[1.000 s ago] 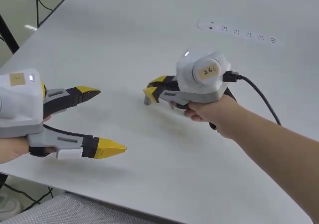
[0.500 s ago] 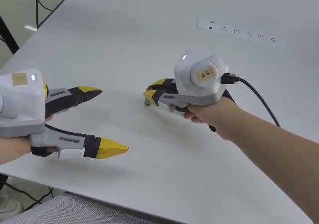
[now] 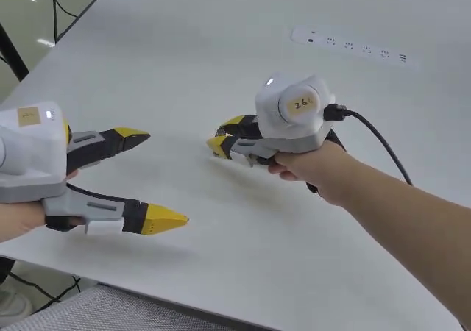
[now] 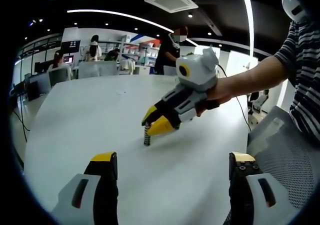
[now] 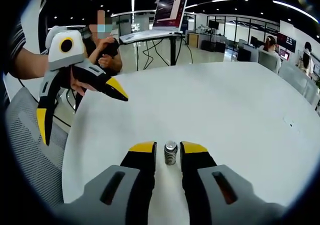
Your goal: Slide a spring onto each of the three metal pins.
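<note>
A short metal pin with a spring coiled round it [image 5: 171, 155] stands between the yellow tips of my right gripper [image 5: 168, 146], which is shut on it. From the left gripper view, the same spring-wrapped pin [image 4: 147, 135] hangs from the right gripper [image 4: 157, 124] with its foot at the white table [image 4: 75, 115]. In the head view the right gripper [image 3: 223, 135] is at the table's middle, with the pin hidden behind its tips. My left gripper [image 3: 156, 176] is wide open with nothing in it, near the front left edge; its own jaws [image 4: 173, 160] point towards the pin.
A white power strip [image 3: 353, 48] lies at the far right of the table. A black cable [image 3: 379, 140] trails from the right gripper. A grey mesh chair [image 3: 125, 309] sits below the table's front edge. People sit and stand beyond the far edge [image 4: 172, 50].
The right gripper has shifted slightly left and tipped, and the pin seen under its tips before is now hidden in the head view. The left gripper has stayed put, open.
</note>
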A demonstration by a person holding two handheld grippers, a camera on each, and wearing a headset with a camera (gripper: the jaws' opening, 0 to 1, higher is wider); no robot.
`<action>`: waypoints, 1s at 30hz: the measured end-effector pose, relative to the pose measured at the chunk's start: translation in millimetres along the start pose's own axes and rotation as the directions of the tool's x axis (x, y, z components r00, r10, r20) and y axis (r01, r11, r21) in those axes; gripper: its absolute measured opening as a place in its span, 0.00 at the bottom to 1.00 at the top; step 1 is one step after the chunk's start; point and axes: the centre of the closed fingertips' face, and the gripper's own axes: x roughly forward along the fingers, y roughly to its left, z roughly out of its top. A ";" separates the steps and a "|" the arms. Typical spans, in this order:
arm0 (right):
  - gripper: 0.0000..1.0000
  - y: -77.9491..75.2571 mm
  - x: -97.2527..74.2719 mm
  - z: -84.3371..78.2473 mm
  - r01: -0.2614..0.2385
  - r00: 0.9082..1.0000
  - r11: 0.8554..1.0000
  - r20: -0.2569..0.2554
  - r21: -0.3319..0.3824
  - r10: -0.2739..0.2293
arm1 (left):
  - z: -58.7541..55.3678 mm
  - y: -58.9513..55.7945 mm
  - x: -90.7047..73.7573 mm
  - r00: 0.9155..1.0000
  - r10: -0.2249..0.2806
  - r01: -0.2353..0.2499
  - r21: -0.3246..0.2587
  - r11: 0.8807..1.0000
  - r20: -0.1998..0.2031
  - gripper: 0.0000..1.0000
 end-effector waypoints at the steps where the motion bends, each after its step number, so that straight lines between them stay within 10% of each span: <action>1: 0.21 -0.6 -0.3 1.2 0.001 1.000 1.000 0.005 0.010 -0.001 | 0.1 -0.2 0.2 1.000 0.000 0.000 0.001 1.000 0.000 0.92; 30: 0.48 7.7 -65.0 14.8 0.050 0.991 0.998 0.121 0.044 -0.055 | 30.4 -6.2 20.6 1.000 -0.026 0.025 0.062 0.998 0.014 0.95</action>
